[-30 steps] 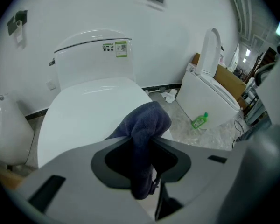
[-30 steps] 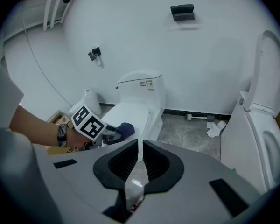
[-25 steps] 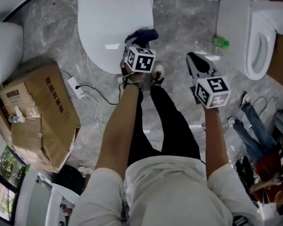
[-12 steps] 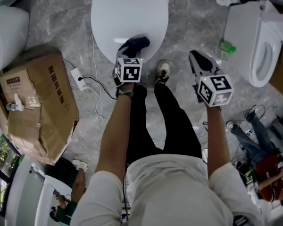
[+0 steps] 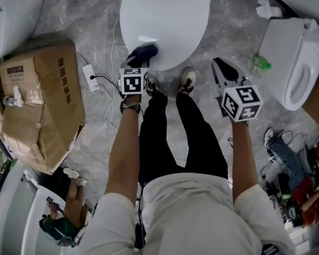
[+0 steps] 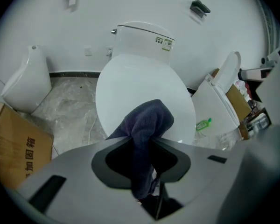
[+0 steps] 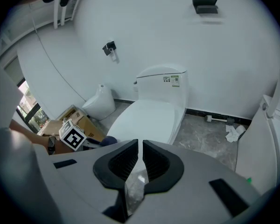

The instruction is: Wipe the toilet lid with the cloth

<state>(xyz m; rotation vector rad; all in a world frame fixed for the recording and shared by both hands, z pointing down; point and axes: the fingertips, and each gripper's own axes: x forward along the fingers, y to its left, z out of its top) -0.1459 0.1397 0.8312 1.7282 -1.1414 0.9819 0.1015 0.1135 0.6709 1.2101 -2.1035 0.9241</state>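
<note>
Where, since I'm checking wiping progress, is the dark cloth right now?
In the head view, the cloth is pinched in the left claw at the near-left edge of the white toilet lid, just ahead of the person's shoes.

Cardboard box (image 5: 40,105) left of toilet lid (image 5: 170,20)

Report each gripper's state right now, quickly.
Left gripper: closed on the dark blue cloth.
Right gripper: closed, holding nothing.
</note>
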